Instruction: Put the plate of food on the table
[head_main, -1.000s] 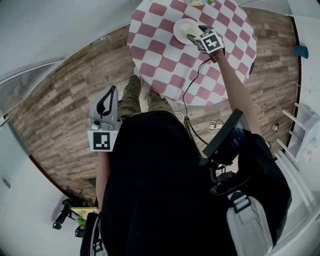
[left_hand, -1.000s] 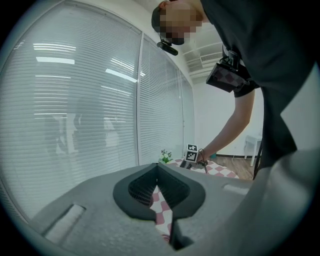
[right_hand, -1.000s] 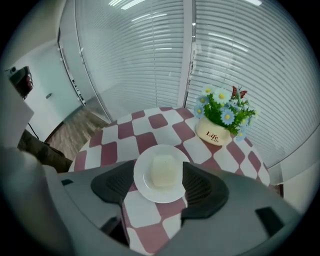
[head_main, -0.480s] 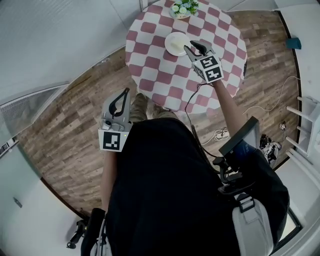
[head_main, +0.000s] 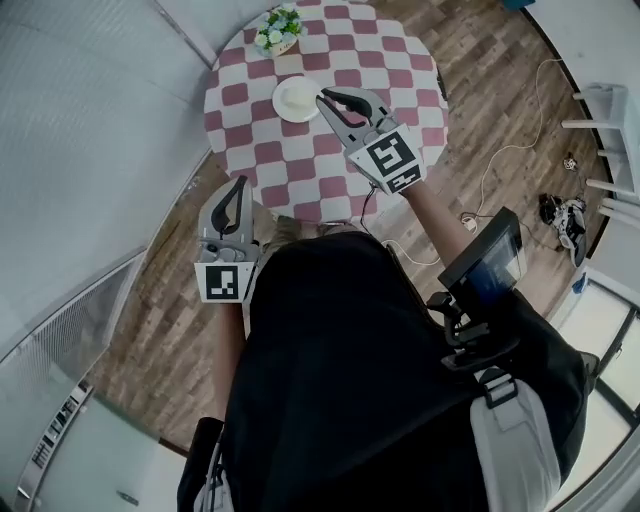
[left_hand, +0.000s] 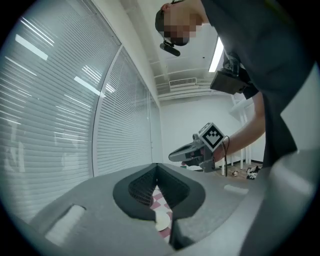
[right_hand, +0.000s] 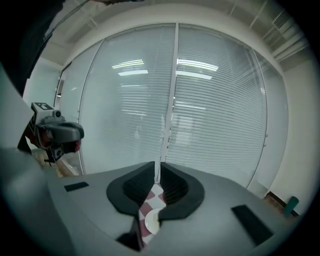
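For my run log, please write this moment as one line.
plate: on table | right gripper: jaws just been closing, nothing between | left gripper: shut, empty

One plate (head_main: 297, 99), one flowerpot (head_main: 278, 31), one table (head_main: 331, 172).

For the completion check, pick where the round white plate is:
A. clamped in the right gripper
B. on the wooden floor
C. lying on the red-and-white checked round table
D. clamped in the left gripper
C: the round white plate lies on the red-and-white checked round table; the right gripper, its jaws just closing, has nothing between them.
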